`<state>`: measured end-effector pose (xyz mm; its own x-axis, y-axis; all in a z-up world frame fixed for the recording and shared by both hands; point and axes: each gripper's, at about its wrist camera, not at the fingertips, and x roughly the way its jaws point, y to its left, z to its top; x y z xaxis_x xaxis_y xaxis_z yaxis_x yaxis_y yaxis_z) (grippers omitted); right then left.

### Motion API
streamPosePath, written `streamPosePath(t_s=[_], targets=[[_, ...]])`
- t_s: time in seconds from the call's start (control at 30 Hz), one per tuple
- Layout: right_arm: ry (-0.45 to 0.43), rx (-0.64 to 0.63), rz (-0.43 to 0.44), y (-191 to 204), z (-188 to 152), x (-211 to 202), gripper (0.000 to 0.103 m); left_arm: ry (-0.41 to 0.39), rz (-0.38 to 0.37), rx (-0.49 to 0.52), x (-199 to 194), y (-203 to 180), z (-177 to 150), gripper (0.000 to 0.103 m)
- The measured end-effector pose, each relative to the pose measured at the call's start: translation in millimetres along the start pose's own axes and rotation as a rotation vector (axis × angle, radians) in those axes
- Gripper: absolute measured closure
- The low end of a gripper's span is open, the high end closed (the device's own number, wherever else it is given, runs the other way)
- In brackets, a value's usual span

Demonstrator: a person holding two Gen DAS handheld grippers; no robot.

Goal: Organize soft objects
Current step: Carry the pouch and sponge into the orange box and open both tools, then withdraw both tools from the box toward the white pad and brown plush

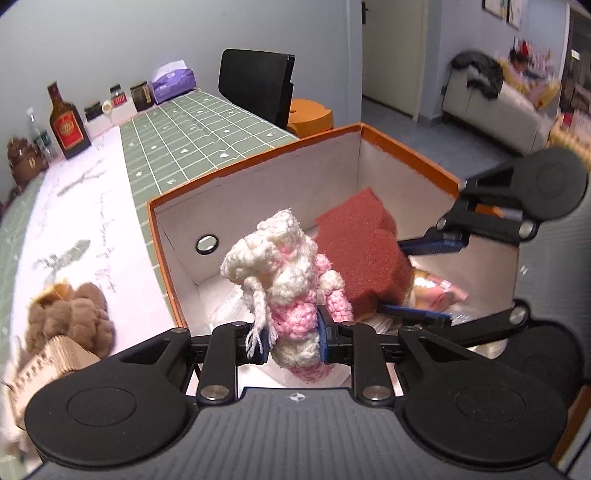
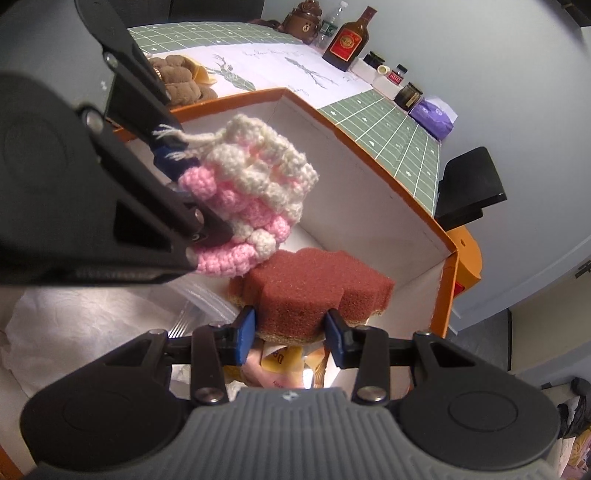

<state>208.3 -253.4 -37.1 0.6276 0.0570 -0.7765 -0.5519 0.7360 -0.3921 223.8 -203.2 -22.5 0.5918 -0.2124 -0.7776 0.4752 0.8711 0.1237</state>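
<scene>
My left gripper (image 1: 293,341) is shut on a pink and white crochet piece (image 1: 284,273) and holds it over the open orange box (image 1: 255,162). It also shows in the right wrist view (image 2: 251,199). My right gripper (image 2: 290,338) is shut on a dark red sponge (image 2: 314,288) with a yellow underside, inside the box (image 2: 373,155). In the left wrist view the sponge (image 1: 362,247) sits just right of the crochet piece, between the right gripper's blue pads (image 1: 428,247). A brown plush toy (image 1: 74,321) lies on the table left of the box.
White paper and plastic packets (image 2: 280,365) lie on the box floor. Along the table's far edge stand a liquor bottle (image 1: 66,122), small jars (image 1: 142,96), a purple tissue pack (image 1: 173,81) and a brown bear figure (image 2: 304,16). A black chair (image 1: 258,85) stands behind the table.
</scene>
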Motion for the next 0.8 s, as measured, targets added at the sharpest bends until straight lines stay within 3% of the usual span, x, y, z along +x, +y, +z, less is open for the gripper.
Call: streamPosePath(t_s=[0.23,0.3,0.4,0.47,0.6,0.8], targets=[[0.018,-0.044,-0.022,6,0,0,0.059,0.005,0.010,0.027,-1,1,-1,0.073],[0.012,-0.047,-0.014,5,-2,-4,0.051,-0.003,0.003,0.015,-5,3,-1,0.072],[0.010,-0.054,-0.021,7,-3,-11,0.038,-0.018,-0.029,-0.011,-12,8,-1,0.062],[0.015,-0.063,-0.038,8,-4,-15,0.034,-0.034,-0.045,-0.020,-19,11,-2,0.048],[0.010,-0.075,-0.059,10,-5,-29,0.024,-0.090,-0.028,-0.013,-36,13,-4,0.039],[0.005,-0.089,-0.102,18,-6,-51,0.018,-0.143,-0.076,-0.051,-56,21,-12,0.028]])
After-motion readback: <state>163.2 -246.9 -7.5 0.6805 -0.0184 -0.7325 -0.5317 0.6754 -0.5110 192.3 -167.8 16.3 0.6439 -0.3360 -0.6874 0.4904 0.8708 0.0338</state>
